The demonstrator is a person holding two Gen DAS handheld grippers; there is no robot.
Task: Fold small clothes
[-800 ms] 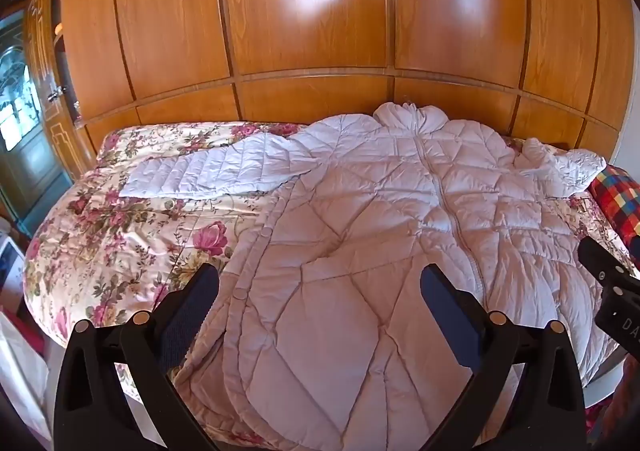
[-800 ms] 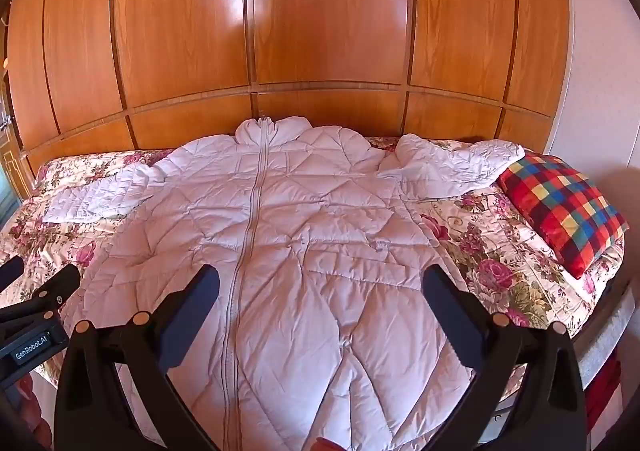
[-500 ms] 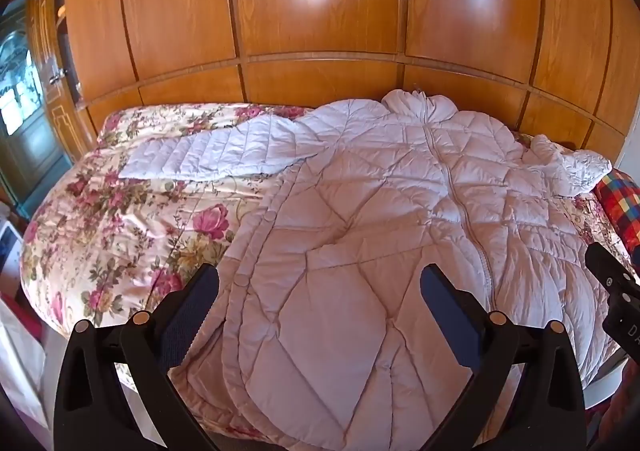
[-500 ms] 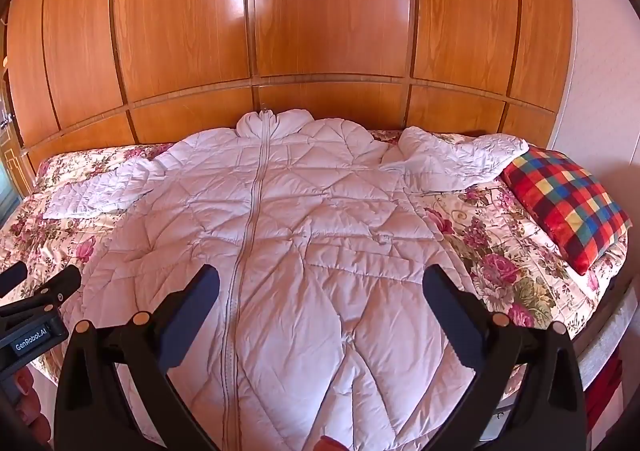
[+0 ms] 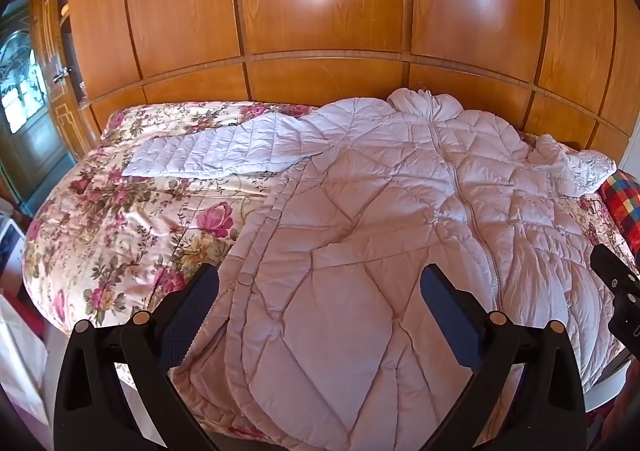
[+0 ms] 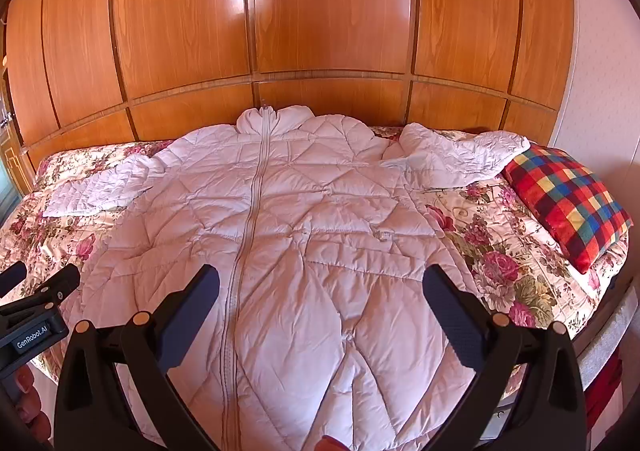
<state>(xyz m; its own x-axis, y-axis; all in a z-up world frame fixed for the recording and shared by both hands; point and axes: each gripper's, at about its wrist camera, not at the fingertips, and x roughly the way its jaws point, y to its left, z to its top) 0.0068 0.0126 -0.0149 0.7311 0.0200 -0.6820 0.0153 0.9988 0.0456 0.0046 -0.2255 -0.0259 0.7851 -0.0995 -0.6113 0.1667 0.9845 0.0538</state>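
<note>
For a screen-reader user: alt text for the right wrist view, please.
A pale pink quilted zip-up coat lies spread flat, sleeves out, on a floral bedspread. The open right tool hovers over its hem; a checked pillow sits at right.

Lighting, both wrist views: bright, warm daylight, as I read it. Glare: white hotspots on the glossy wood panelling [image 5: 320,11] above the bed's far edge, strongest top centre. A bright window [image 5: 20,91] shows at the left edge of my left view. Shadows: soft folds across the white quilted jacket [image 6: 300,231]. Distortion: heavy fisheye bowing, dark vignetted corners. Focus: sharp throughout, no motion blur.
</note>
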